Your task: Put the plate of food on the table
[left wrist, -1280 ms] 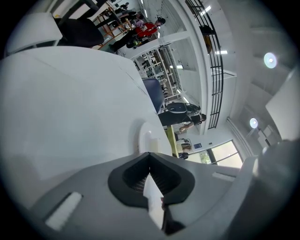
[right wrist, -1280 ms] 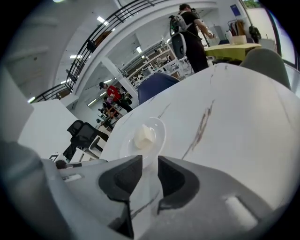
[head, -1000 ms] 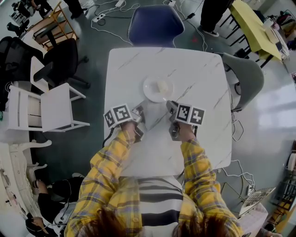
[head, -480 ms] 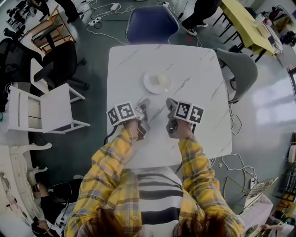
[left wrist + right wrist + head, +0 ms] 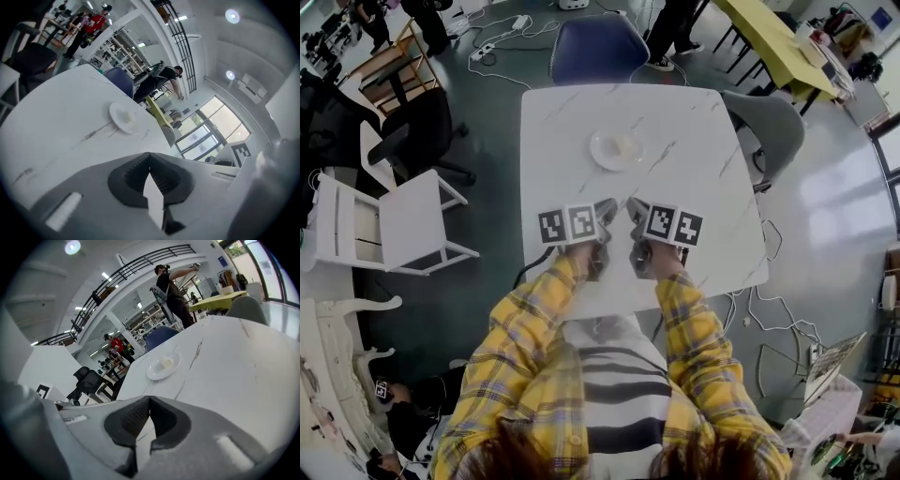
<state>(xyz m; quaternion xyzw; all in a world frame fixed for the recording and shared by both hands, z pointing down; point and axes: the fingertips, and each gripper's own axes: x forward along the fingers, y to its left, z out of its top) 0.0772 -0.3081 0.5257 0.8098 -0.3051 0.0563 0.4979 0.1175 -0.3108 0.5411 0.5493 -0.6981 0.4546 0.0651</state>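
A small white plate (image 5: 616, 149) with a pale piece of food rests on the white marble table (image 5: 694, 178), toward its far middle. The same plate (image 5: 124, 117) shows in the left gripper view and the plate (image 5: 163, 366) in the right gripper view, well ahead of both sets of jaws. My left gripper (image 5: 606, 211) and right gripper (image 5: 633, 208) sit side by side near the table's front half, both pulled back from the plate. Each gripper is shut with nothing between its jaws.
A blue chair (image 5: 598, 47) stands at the table's far side and a grey chair (image 5: 769, 122) at its right. White chairs (image 5: 403, 220) and a black office chair (image 5: 417, 127) are to the left. Cables lie on the floor. People stand in the background.
Both grippers have drawn back from the plate toward the person and moved closer together. The right gripper's jaws, which were at the plate's rim, have let it go and shut.
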